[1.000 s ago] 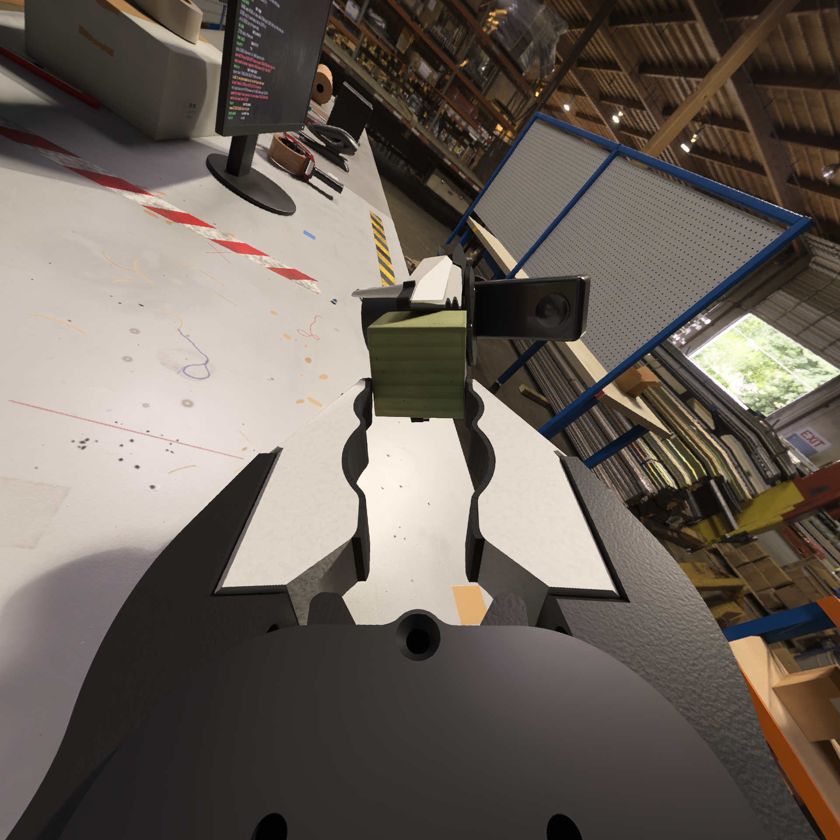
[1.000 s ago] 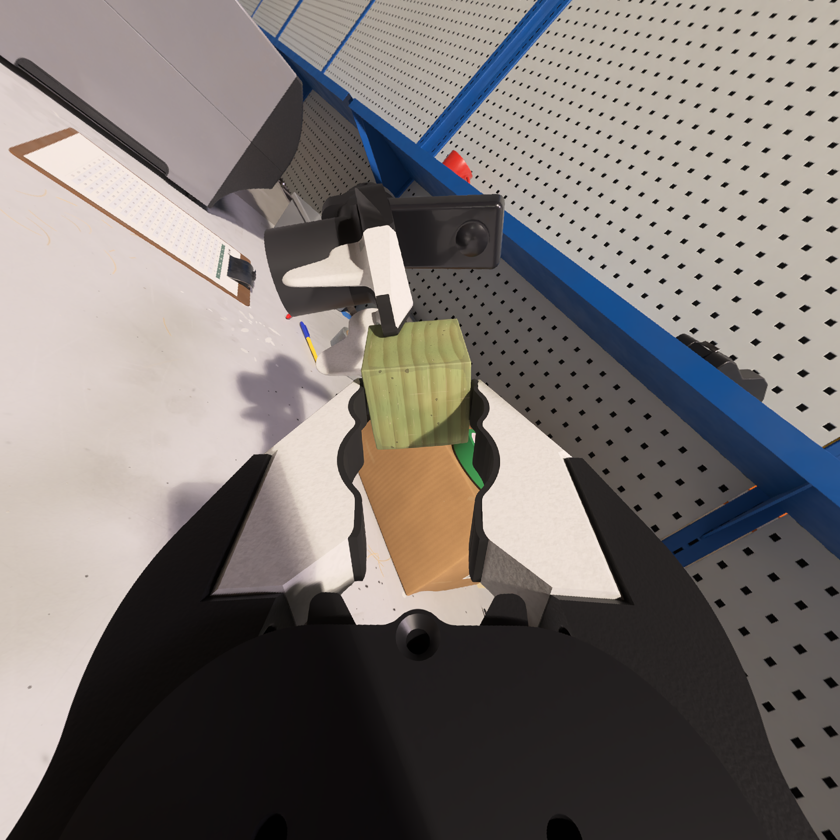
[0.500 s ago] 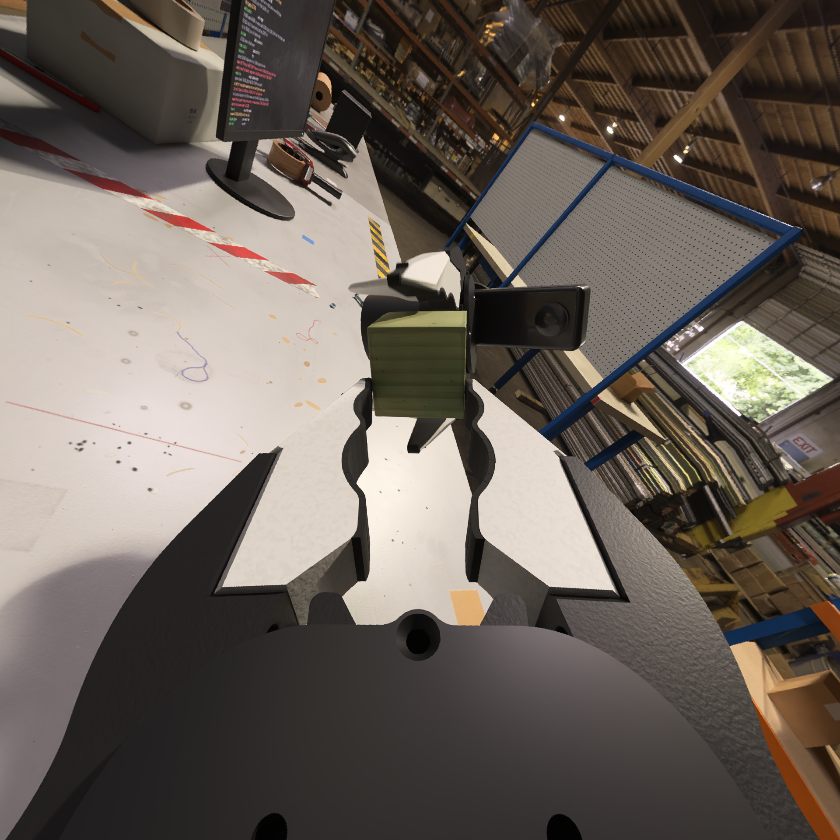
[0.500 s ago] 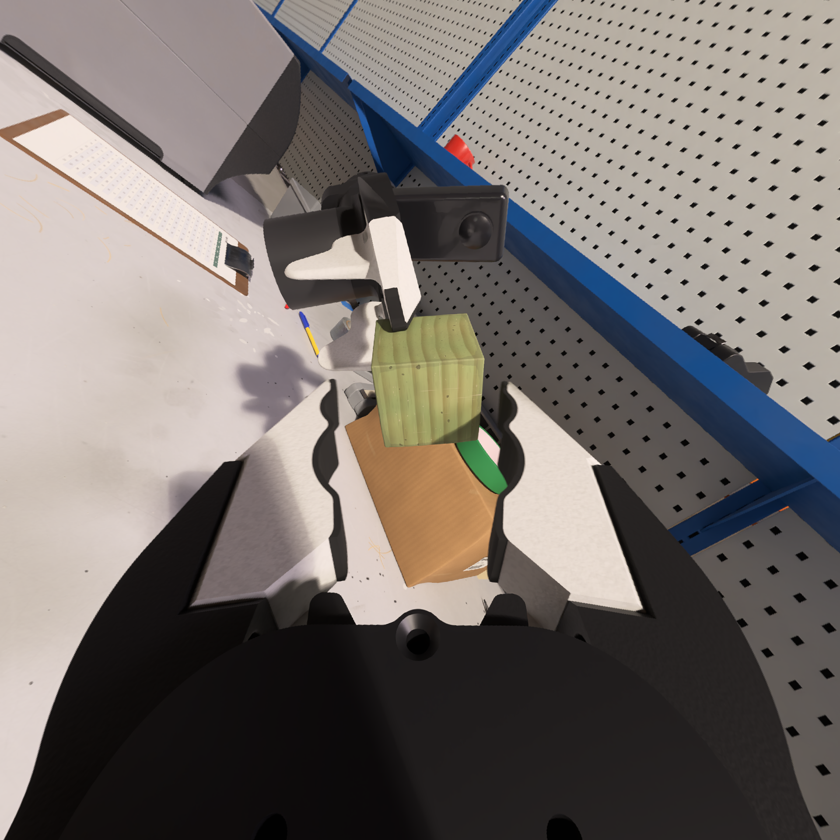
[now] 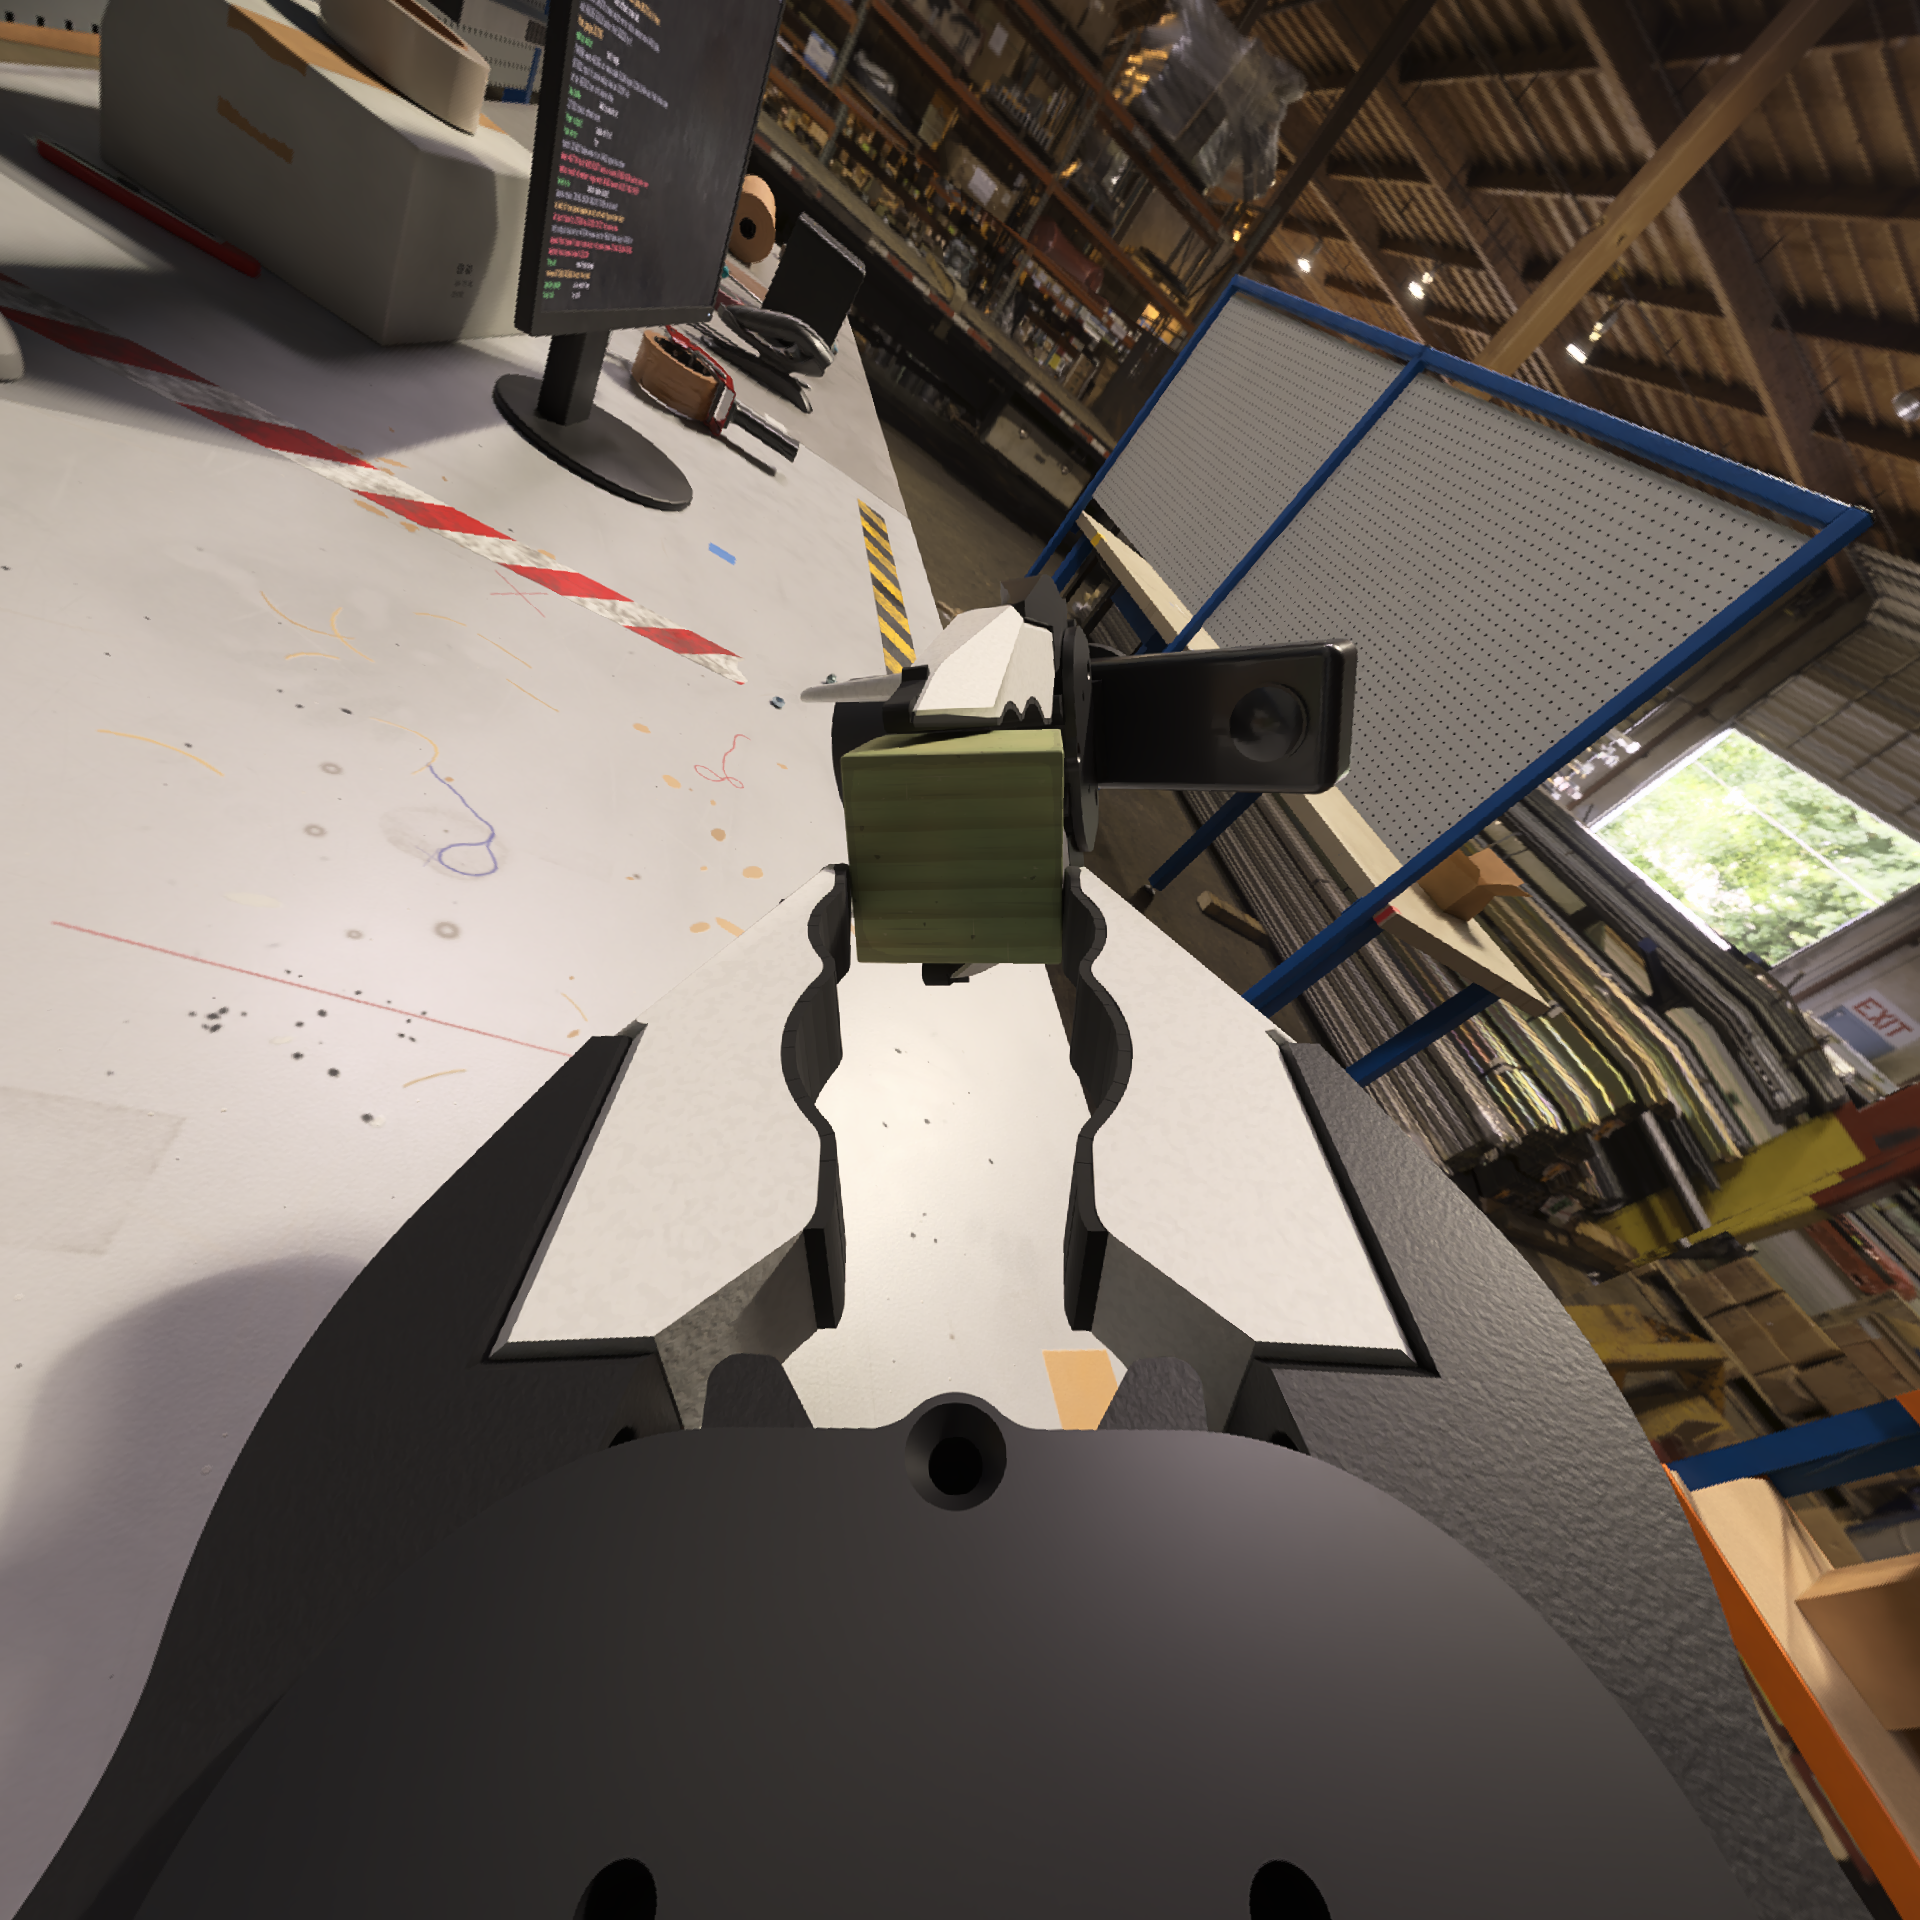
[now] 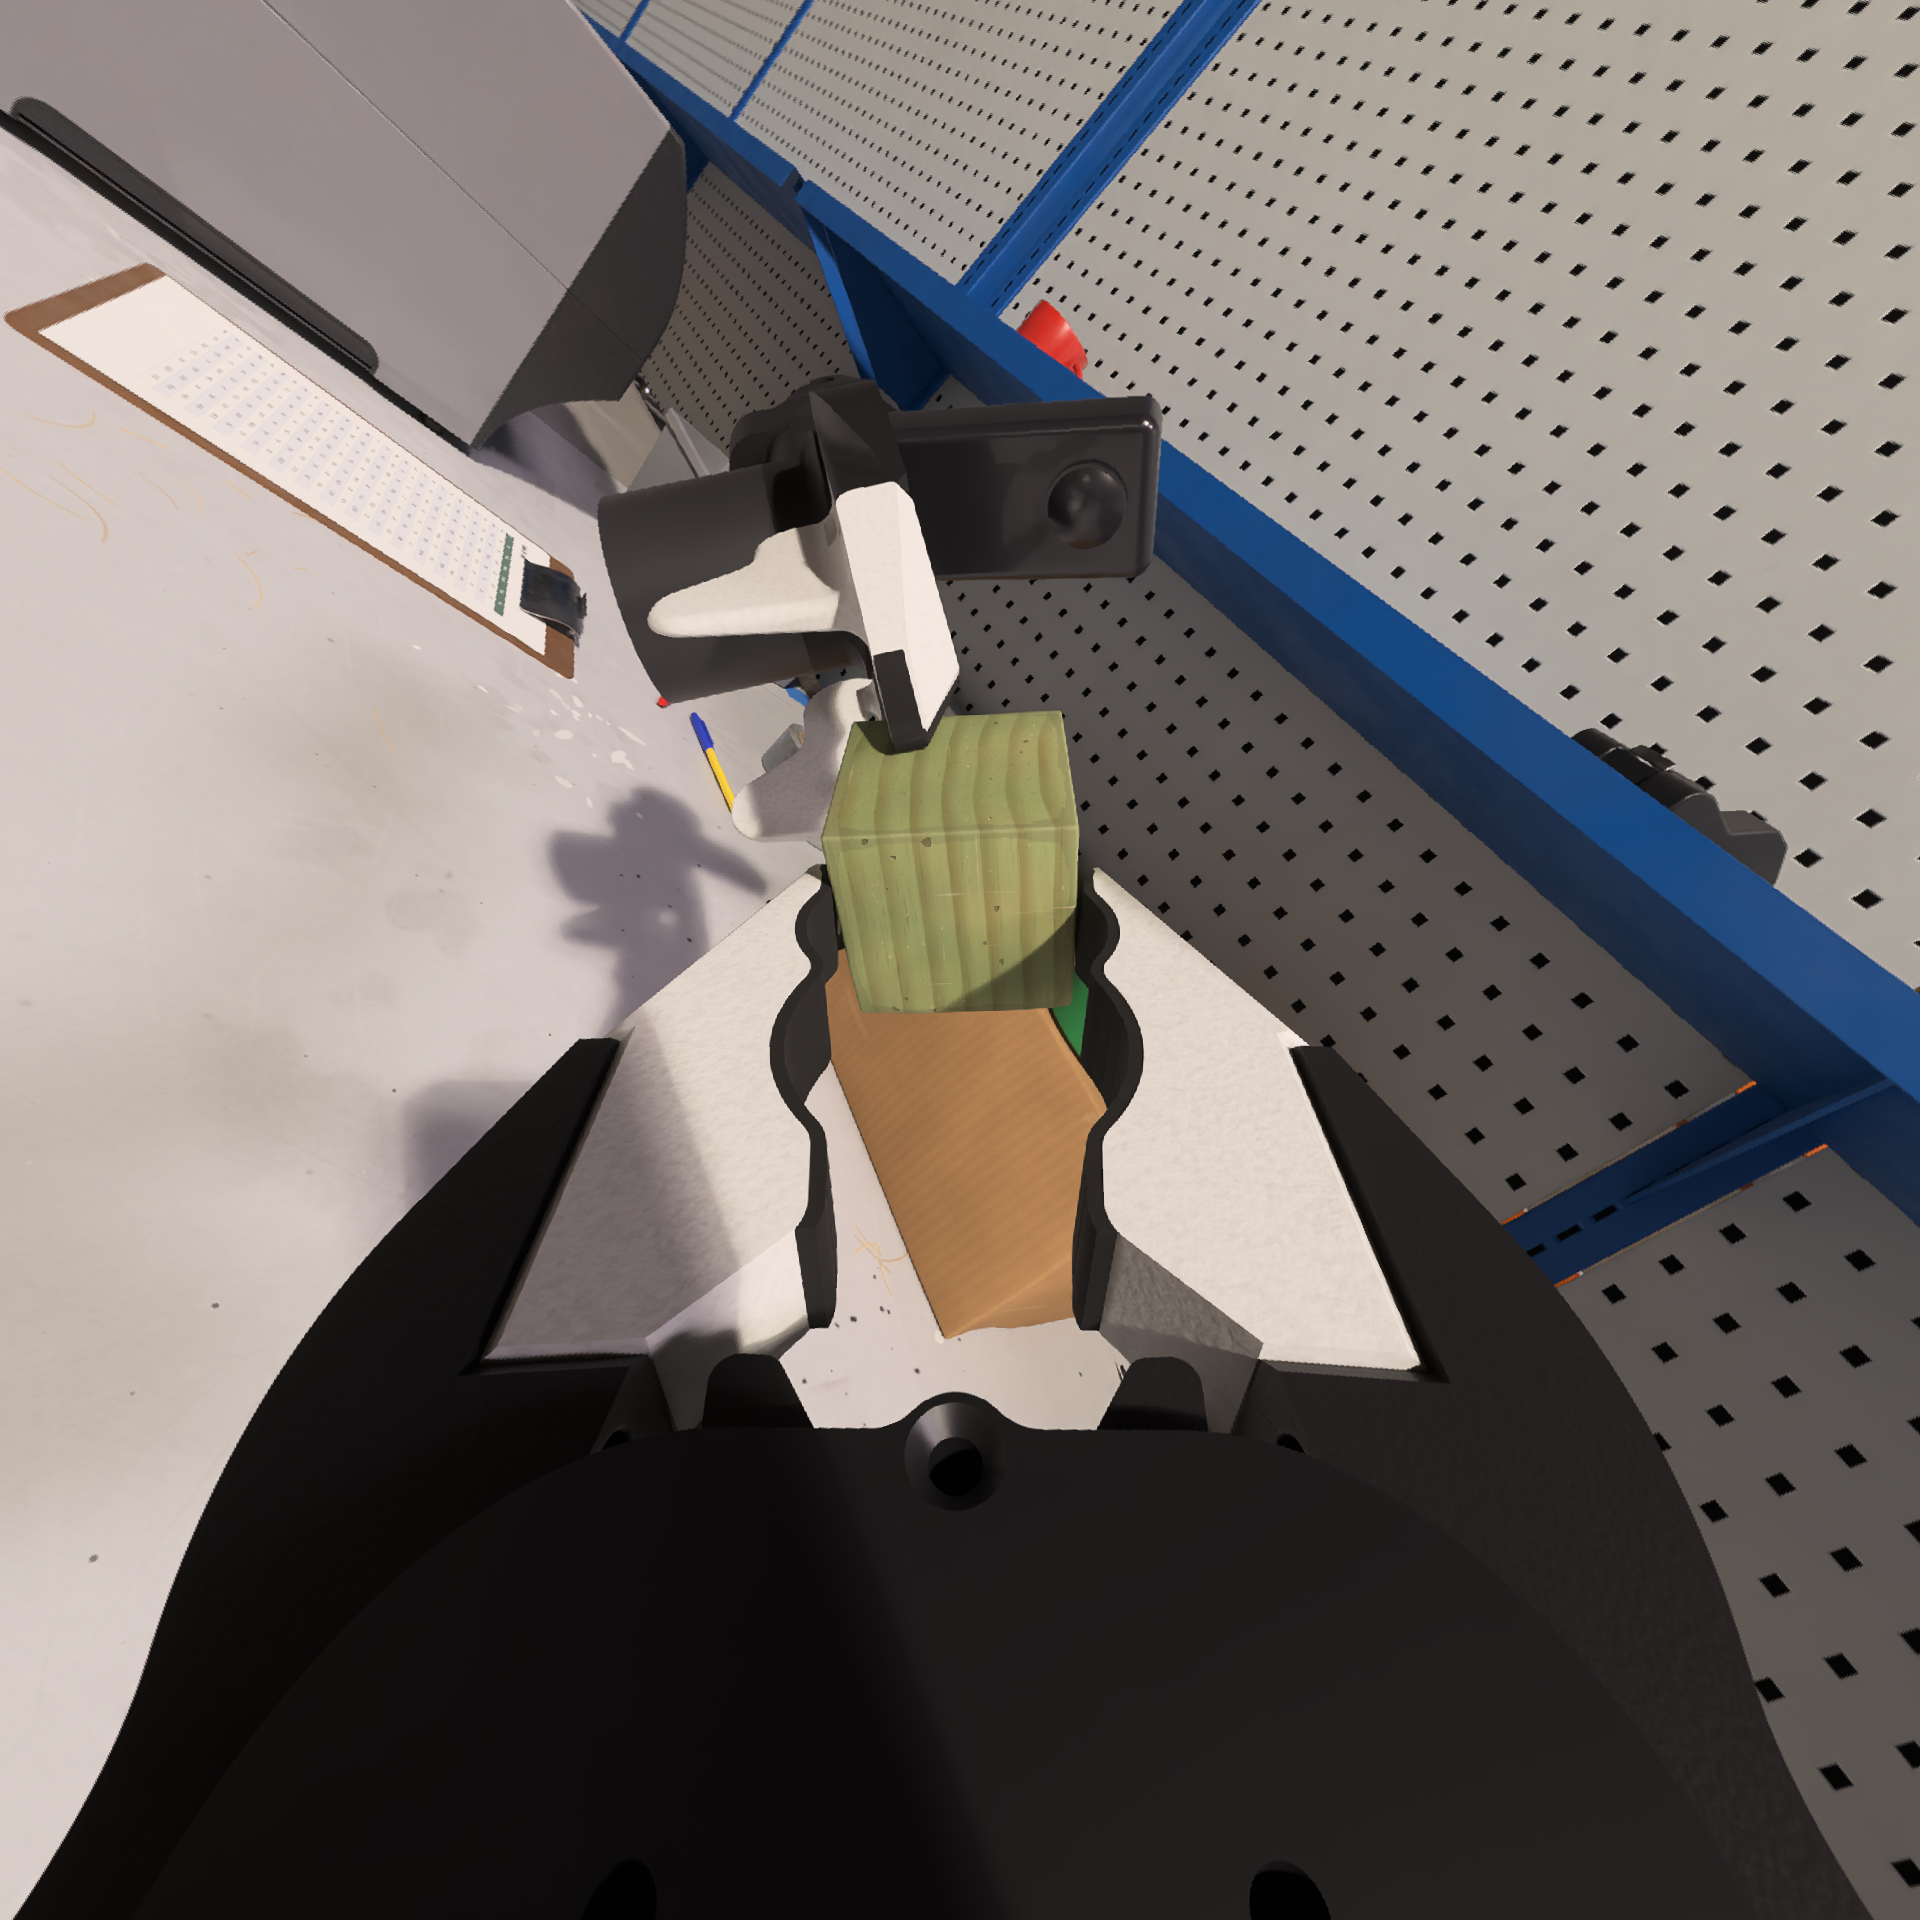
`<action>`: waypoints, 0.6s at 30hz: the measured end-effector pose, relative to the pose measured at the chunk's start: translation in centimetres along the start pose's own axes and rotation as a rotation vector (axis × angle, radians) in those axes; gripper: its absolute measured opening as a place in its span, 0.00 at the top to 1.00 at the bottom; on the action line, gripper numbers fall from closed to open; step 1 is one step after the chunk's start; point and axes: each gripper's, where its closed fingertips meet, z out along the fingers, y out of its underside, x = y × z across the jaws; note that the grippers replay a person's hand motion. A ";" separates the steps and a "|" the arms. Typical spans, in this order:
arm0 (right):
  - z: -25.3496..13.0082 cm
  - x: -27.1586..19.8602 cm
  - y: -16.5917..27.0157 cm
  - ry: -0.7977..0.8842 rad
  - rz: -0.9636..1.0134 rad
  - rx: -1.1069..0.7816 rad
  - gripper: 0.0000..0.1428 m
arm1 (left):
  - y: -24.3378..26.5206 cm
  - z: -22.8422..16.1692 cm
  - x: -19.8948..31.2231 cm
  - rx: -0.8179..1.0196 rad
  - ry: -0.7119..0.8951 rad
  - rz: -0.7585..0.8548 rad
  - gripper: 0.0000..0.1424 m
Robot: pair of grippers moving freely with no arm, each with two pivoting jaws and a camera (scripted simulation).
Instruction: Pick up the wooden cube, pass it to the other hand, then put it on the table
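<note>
The green-tinted wooden cube hangs in the air above the white table, held from two sides. My left gripper is shut on it, fingertips on its left and right faces. The right gripper's white fingers press on its top and bottom from the far side. In the right wrist view my right gripper is shut on the cube. One of the left gripper's fingers presses on its top edge, the other one is partly hidden behind it.
A monitor, a white box and a red-white tape stripe lie far left. A blue-framed pegboard stands close on the right. A cardboard box, a clipboard and a pen lie below.
Half a second ago my right gripper's fingers stood open, apart from the cube. Now they are closed on it again. My left gripper kept its hold; the cube barely moved.
</note>
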 end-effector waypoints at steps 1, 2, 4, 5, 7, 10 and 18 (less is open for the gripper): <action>0.0 0.0 0.0 0.002 0.001 0.001 0.68 | 0.0 0.0 0.0 0.001 0.000 -0.001 0.71; 0.0 0.1 0.0 0.004 0.001 0.003 0.68 | 0.0 0.0 0.0 0.004 0.002 -0.004 0.71; 0.0 0.0 0.0 0.001 0.003 0.007 0.68 | 0.0 0.0 0.0 0.004 0.008 -0.009 0.71; 0.0 0.0 0.0 -0.001 0.003 0.008 0.68 | 0.0 0.0 0.0 0.002 0.009 -0.010 0.71; 0.0 0.0 0.0 0.001 0.005 0.008 0.68 | 0.0 0.0 -0.1 0.003 0.008 -0.011 0.71; 0.0 0.1 0.0 0.012 0.002 0.014 0.68 | -0.1 0.0 0.0 0.008 0.007 -0.008 0.71; -0.1 0.2 -0.5 0.027 0.021 0.043 0.68 | -0.3 0.1 0.4 0.016 0.021 0.005 0.71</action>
